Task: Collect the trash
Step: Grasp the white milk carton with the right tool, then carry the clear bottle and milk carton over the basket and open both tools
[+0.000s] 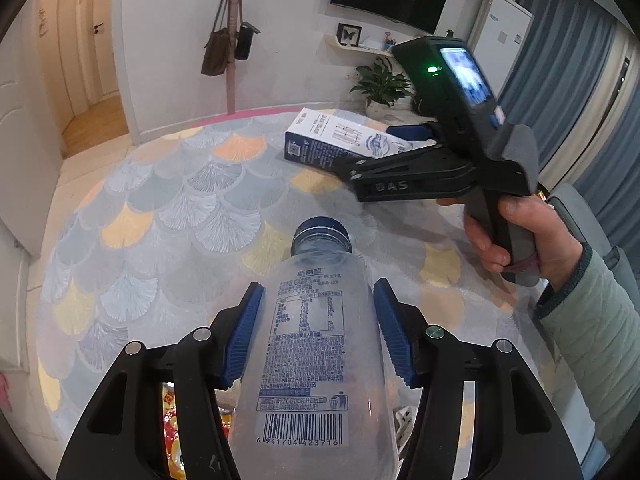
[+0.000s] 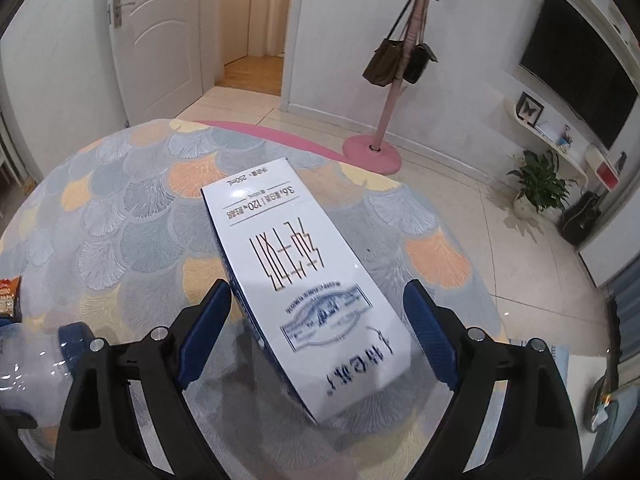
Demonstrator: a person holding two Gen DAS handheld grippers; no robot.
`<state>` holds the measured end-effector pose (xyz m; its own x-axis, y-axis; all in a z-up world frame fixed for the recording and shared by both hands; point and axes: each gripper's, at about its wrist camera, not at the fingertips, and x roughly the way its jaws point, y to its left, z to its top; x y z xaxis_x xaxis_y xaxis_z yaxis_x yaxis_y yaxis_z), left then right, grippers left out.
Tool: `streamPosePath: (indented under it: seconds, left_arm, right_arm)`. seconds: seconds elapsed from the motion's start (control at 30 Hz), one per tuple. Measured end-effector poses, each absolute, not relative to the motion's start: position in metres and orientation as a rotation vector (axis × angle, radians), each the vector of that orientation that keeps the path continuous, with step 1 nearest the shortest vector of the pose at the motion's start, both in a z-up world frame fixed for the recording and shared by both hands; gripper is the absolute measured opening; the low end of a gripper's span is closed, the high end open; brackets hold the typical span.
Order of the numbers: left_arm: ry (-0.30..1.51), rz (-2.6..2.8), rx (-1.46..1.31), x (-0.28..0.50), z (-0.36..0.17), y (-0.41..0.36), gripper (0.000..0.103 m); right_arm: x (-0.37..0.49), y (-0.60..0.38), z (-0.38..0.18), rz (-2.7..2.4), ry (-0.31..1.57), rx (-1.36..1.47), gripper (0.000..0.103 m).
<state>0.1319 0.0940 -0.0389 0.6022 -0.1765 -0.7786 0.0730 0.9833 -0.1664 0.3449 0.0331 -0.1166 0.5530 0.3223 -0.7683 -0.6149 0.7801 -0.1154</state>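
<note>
We have two pieces of trash in play. Our left gripper (image 1: 318,330) pinches a clear plastic bottle (image 1: 310,344) across its body, blue pads (image 1: 244,336) pressed on both sides, dark cap pointing away over the patterned rug (image 1: 160,208). Our right gripper (image 2: 318,332) is spread as wide as it goes, straddling a white-and-blue milk carton (image 2: 304,284) that lies flat on the rug; its pads (image 2: 204,332) stand clear of the carton's sides, no contact yet. Step in hand, we judge: second pickup, bottle already secured. Next move likely calls for closing the right tongs squarely on the carton's long sides, then lifting. A snack wrapper (image 2: 8,294) sits at the rug's left edge, still to collect.
</note>
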Motion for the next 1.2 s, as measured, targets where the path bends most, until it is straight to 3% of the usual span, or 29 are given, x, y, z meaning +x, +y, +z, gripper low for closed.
streamPosePath:
  seconds: [0.17,0.4,0.5,0.57,0.7,0.73,0.8,0.83,1.2]
  left_arm:
    - [0.901,-0.141,-0.108,0.128,-0.035,0.094,0.055]
    - [0.892,-0.121,-0.136,0.125,-0.035,0.108,0.055]
    - [0.891,-0.105,-0.163,0.124,-0.035,0.116,0.055]
    - [0.89,-0.097,-0.179,0.124,-0.035,0.12,0.055]
    - [0.881,-0.089,-0.19,0.122,-0.03,0.123,0.055]
    - [0.877,-0.087,-0.19,0.122,-0.029,0.123,0.055]
    - [0.866,-0.086,-0.191,0.122,-0.026,0.124,0.055]
    - [0.86,-0.085,-0.19,0.122,-0.024,0.124,0.055]
    - [0.769,-0.121,-0.174,0.127,0.009,0.099,0.055]
  right_arm:
    - [0.339,0.038,-0.118,0.584,0.835,-0.424,0.083]
    - [0.298,0.028,-0.116,0.687,0.852,-0.4,0.058]
    - [0.298,0.026,-0.113,0.648,0.867,-0.342,0.06]
    - [0.306,0.024,-0.109,0.648,0.9,-0.247,0.073]
    - [0.321,0.033,-0.106,0.596,0.903,-0.193,0.074]
    - [0.324,0.037,-0.108,0.586,0.917,-0.192,0.072]
    - [0.327,0.042,-0.114,0.588,0.952,-0.174,0.055]
    - [0.327,0.042,-0.114,0.587,0.954,-0.174,0.055]
    - [0.247,-0.023,-0.033,0.309,0.602,-0.226,0.052]
